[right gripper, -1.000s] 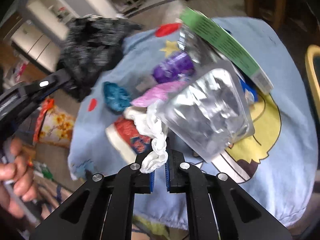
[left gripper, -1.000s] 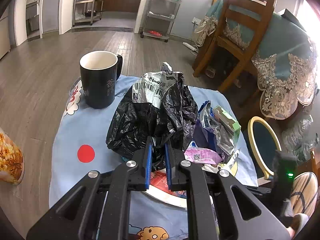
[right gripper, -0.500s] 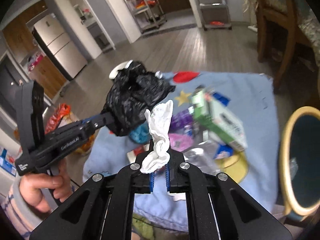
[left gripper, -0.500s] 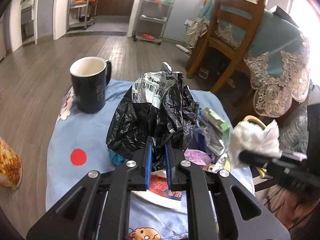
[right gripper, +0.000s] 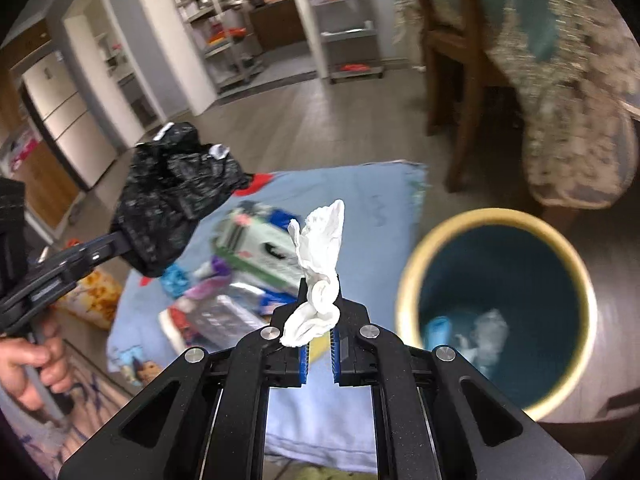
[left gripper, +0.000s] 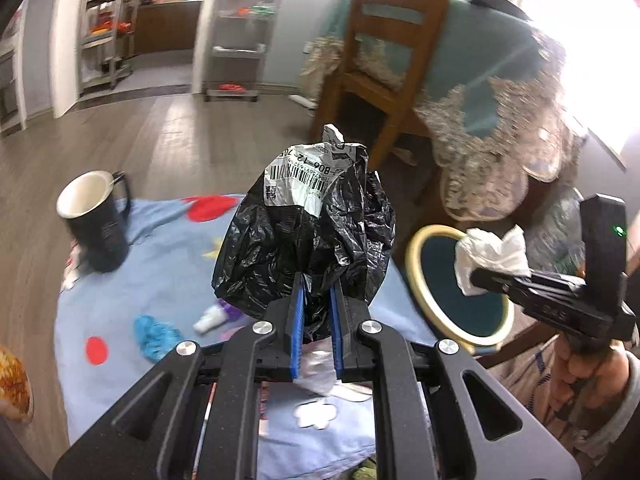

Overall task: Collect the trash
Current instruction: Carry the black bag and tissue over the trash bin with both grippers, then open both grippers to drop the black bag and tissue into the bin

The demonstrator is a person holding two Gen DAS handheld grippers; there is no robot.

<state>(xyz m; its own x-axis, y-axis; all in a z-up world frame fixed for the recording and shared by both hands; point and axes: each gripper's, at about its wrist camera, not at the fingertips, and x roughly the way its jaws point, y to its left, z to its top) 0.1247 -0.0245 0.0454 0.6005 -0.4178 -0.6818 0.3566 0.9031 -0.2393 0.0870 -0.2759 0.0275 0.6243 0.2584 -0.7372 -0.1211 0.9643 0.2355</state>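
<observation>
My left gripper (left gripper: 316, 300) is shut on a crumpled black plastic bag (left gripper: 308, 236) with a white barcode label, held above the blue cloth-covered table (left gripper: 160, 264). The bag also shows in the right wrist view (right gripper: 172, 200). My right gripper (right gripper: 319, 292) is shut on a crumpled white tissue (right gripper: 320, 260), held in the air left of the trash bin (right gripper: 496, 312), a round bin with a yellow rim and dark teal inside. In the left wrist view the tissue (left gripper: 492, 256) hangs over the bin (left gripper: 460, 292). Some trash lies at the bin's bottom.
A black mug (left gripper: 96, 224) stands on the table's far left. Loose wrappers (right gripper: 240, 276), a blue scrap (left gripper: 154, 338) and a small white cup (left gripper: 210, 318) lie on the cloth. A wooden chair (left gripper: 384, 52) and a lace-covered table (left gripper: 500, 120) stand behind the bin.
Both grippers have swung right, away from the table centre. The right gripper carried the tissue close to the bin. The left gripper lifted the black bag higher.
</observation>
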